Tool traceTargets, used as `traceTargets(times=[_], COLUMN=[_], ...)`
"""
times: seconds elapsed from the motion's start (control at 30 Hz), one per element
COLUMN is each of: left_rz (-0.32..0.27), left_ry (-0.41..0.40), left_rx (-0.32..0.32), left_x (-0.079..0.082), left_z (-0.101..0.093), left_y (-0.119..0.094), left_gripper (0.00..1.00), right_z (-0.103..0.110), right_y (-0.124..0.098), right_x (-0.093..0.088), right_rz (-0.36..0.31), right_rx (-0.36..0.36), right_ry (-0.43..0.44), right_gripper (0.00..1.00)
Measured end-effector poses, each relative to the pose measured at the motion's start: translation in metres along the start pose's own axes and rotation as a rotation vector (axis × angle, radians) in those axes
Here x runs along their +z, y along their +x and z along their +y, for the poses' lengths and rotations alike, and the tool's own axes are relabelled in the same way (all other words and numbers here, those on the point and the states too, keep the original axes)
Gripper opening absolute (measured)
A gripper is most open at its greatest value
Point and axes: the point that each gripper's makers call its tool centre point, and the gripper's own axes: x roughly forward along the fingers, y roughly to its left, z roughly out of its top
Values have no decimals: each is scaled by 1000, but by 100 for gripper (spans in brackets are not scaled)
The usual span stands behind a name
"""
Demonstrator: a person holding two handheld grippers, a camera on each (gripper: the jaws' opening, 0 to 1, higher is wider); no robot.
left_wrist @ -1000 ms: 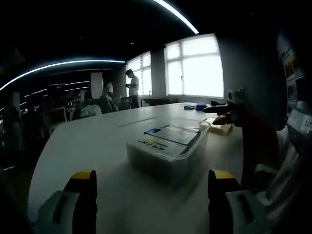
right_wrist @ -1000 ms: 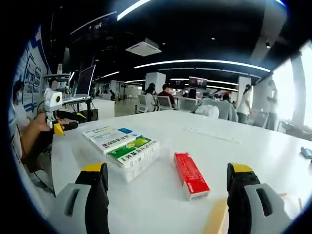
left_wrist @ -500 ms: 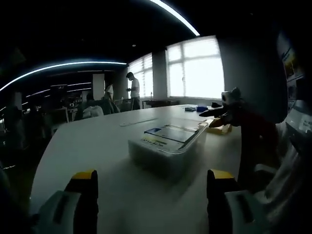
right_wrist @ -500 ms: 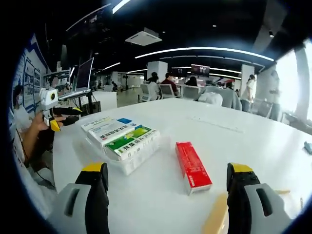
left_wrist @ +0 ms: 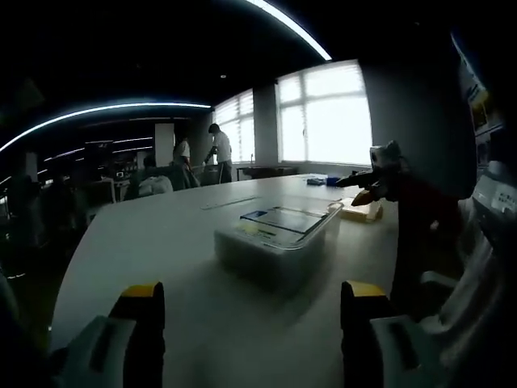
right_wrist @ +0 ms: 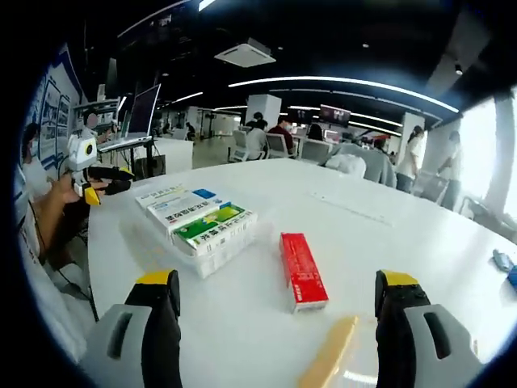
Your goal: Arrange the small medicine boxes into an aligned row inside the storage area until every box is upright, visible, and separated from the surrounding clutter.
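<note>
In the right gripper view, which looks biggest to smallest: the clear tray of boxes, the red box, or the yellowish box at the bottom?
1. Clear tray, clearly largest.
2 and 3. Red box and yellowish box look alike; the yellowish one lies nearer the camera, so I won't rank them.

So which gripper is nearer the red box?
Right. The right gripper faces the red box just ahead of its jaws; the left gripper sits beyond the tray.

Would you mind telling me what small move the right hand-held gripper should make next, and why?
Probably ease the right hand-held gripper forward and down onto the red box. That box lies flat on the white table, outside the clear container that already holds other boxes, and it sits between the open jaws.
</note>
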Motion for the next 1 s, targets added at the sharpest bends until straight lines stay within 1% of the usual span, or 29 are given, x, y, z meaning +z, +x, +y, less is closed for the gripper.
traceTargets(times=[0.13,0.2,0.23,0.3,0.4,0.43,0.5,0.53,0.63,0.67,0.73,0.8,0.9,1.0], left_rz=[6,7,4,0,2,3,3,3,5,3,3,7,22,22], left_ry=[5,6,10,10,11,12,12,12,12,17,18,19,17,22], left_rx=[-7,-7,-5,-2,6,9,9,9,11,8,8,9,17,19], left_x=[-2,-2,-1,-1,-2,-3,-3,-3,-2,-1,-1,-2,-5,-3], left_z=[0,0,1,1,1,2,2,2,2,2,0,0,1,0], left_y=[0,0,-4,-7,-12,-13,-13,-13,-13,-11,-10,-10,-12,-12], left_gripper=[89,89,89,89,88,88,87,87,87,87,86,85,84,84], right_z=[-12,-13,-18,-20,-20,-19,-19,-19,-13,-13,-16,-16,-16,-16], right_y=[3,4,8,12,23,27,29,29,42,50,53,55,60,64], right_x=[-2,-3,-9,-12,-18,-21,-23,-23,-34,-42,-48,-50,-52,-55], right_rz=[8,7,21,21,17,19,24,27,55,83,99,102,104,117], right_rx=[-19,-19,-21,-16,7,15,17,17,39,25,24,29,47,52], right_ry=[-4,-7,11,16,54,85,92,96,102,84,68,64,89,89], right_gripper=[94,91,89,85,78,76,72,71,71,70,68,67,66,62])
